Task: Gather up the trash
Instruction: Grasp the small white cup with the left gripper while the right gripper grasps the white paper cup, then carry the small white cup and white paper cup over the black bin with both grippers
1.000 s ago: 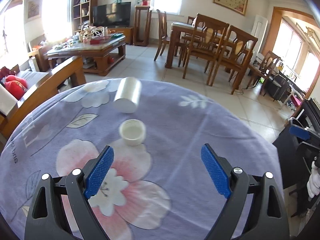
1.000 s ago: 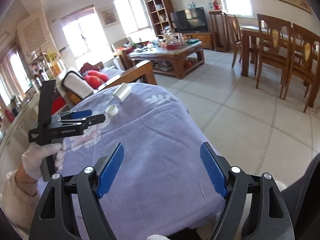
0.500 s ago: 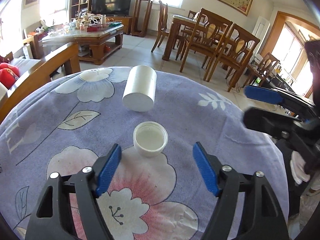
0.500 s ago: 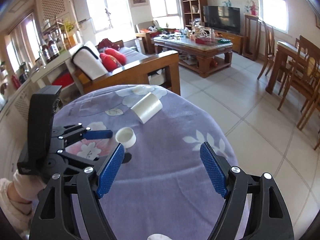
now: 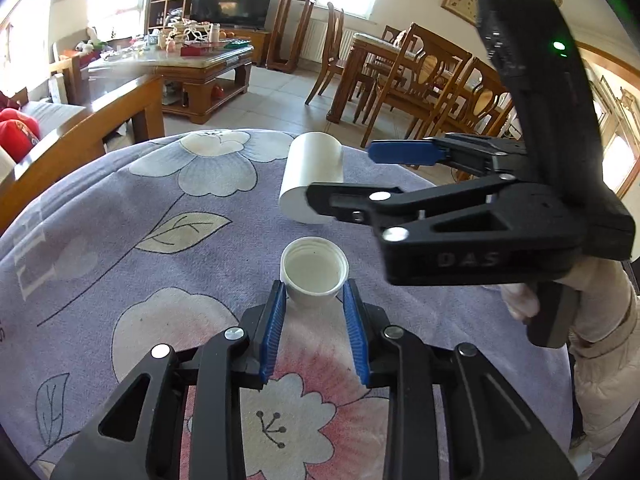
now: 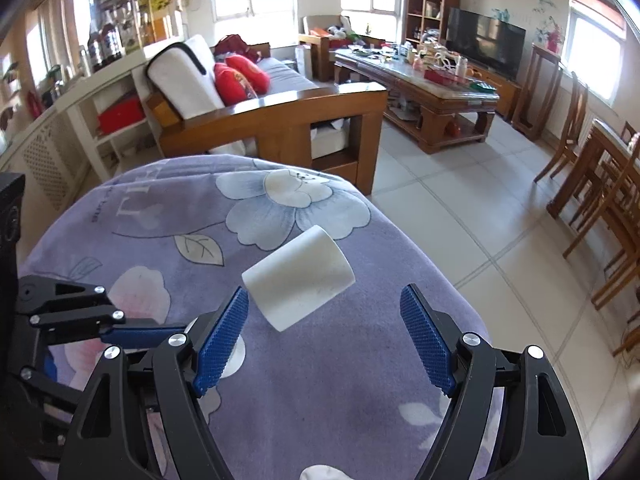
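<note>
A small white cap (image 5: 314,270) stands mouth-up on the purple flowered tablecloth (image 5: 120,220). My left gripper (image 5: 314,300) has the cap between its blue pads, which touch its sides while the jaws are closing. Just beyond it a white cylinder (image 5: 312,178) lies on its side. My right gripper (image 5: 340,174) reaches in from the right, held by a gloved hand (image 5: 520,300), open around that cylinder without touching it. In the right wrist view the cylinder (image 6: 298,276) lies just ahead of the open right gripper (image 6: 325,294). The cap (image 6: 236,354) shows partly behind its left finger.
The table's rounded far edge (image 6: 400,232) drops to a tiled floor (image 6: 480,208). Beyond stand a wooden sofa (image 6: 272,116), a cluttered coffee table (image 5: 180,64) and dining chairs (image 5: 432,80). A sleeve (image 5: 600,380) is at the right side.
My left gripper moved forward and down and narrowed its jaws onto the cap. The right gripper swung in from the right to the cylinder, still open.
</note>
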A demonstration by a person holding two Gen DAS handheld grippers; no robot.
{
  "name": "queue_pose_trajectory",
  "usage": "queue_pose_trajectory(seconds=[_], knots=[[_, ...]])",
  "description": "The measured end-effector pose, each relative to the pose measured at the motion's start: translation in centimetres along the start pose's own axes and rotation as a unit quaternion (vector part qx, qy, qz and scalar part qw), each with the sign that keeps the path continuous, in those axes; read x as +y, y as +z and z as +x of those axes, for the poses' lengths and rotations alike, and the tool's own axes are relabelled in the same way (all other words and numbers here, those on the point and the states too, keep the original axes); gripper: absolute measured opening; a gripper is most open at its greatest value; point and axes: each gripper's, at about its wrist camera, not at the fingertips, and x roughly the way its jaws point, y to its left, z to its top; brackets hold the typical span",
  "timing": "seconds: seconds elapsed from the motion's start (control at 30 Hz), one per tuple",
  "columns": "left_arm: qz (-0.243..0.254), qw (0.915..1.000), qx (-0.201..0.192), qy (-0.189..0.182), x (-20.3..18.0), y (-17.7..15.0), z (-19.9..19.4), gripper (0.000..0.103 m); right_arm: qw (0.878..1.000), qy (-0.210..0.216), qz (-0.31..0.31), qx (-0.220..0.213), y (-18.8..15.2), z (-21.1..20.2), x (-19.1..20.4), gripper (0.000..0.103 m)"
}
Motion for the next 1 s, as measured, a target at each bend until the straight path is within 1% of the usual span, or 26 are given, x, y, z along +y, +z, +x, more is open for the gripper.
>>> queue_pose_trajectory(seconds=[0.03,0.07,0.13,0.17,0.3,0.4,0.43,0.5,0.53,0.57,0.6,0.63,0.7,0.8,0.87,0.9,0.93,1.0], knots=[[-0.001,1.0000,0.000,0.004,0.2,0.0,0.0,0.023,1.000,0.001,-0.004,-0.001,0.2,0.2,0.1,0.078],[-0.001,1.0000,0.000,0.007,0.2,-0.1,-0.1,0.021,1.000,0.002,-0.009,-0.002,0.4,0.5,0.4,0.078],[-0.001,1.0000,0.000,0.007,0.4,-0.1,-0.2,0.020,1.000,0.003,-0.015,-0.003,0.7,1.0,0.6,0.076],[-0.003,1.0000,0.000,0.005,0.5,-0.1,-0.3,0.019,1.000,0.009,-0.017,0.001,0.7,1.2,0.7,0.063],[-0.007,1.0000,-0.001,0.002,0.9,0.0,-0.3,0.019,1.000,0.011,-0.011,0.002,0.6,1.2,0.8,0.063],[-0.006,0.9999,-0.008,0.003,1.2,0.0,-0.5,0.019,1.000,0.014,0.013,0.002,0.3,0.7,0.1,0.063],[-0.004,0.9999,-0.011,0.004,1.2,0.1,-0.6,0.022,1.000,0.018,0.025,0.000,0.1,0.3,-0.3,0.063],[0.002,0.9998,-0.014,0.013,0.8,0.2,-0.7,0.023,0.999,0.026,0.043,-0.005,-0.3,-0.4,-0.9,0.063],[0.007,0.9997,-0.012,0.021,0.5,0.3,-0.5,0.031,0.998,0.027,0.049,-0.009,-0.5,-0.8,-1.1,0.063],[0.012,0.9996,-0.009,0.026,0.2,0.3,-0.3,0.054,0.998,0.026,0.055,-0.013,-0.7,-1.2,-1.2,0.063],[0.017,0.9993,-0.008,0.033,-0.1,0.6,-0.1,0.066,0.998,0.026,0.060,-0.015,-0.9,-1.6,-1.3,0.063],[0.018,0.9989,-0.011,0.043,-0.3,0.9,0.0,0.075,0.997,0.030,0.065,-0.018,-1.1,-2.1,-1.4,0.063],[0.026,0.9982,-0.017,0.051,-0.6,1.3,0.2,0.075,0.997,0.034,0.071,-0.024,-1.6,-3.1,-1.5,0.063],[0.039,0.9974,-0.005,0.060,-0.9,2.0,1.2,0.074,0.996,0.032,0.071,-0.030,-2.3,-4.7,-1.5,0.063],[0.037,0.9977,0.003,0.058,-0.8,2.3,1.8,0.051,0.996,0.031,0.073,-0.033,-2.8,-5.7,-1.6,0.063],[0.033,0.9977,0.002,0.058,-0.7,2.5,2.0,0.049,0.996,0.030,0.074,-0.034,-3.1,-6.2,-1.6,0.063],[0.031,0.9980,0.002,0.056,-0.6,2.4,2.0,0.039,0.996,0.028,0.075,-0.035,-3.4,-6.9,-1.8,0.063],[0.026,0.9981,0.001,0.055,-0.5,2.3,2.0,0.036,0.996,0.026,0.077,-0.037,-4.2,-8.0,-2.0,0.063]])
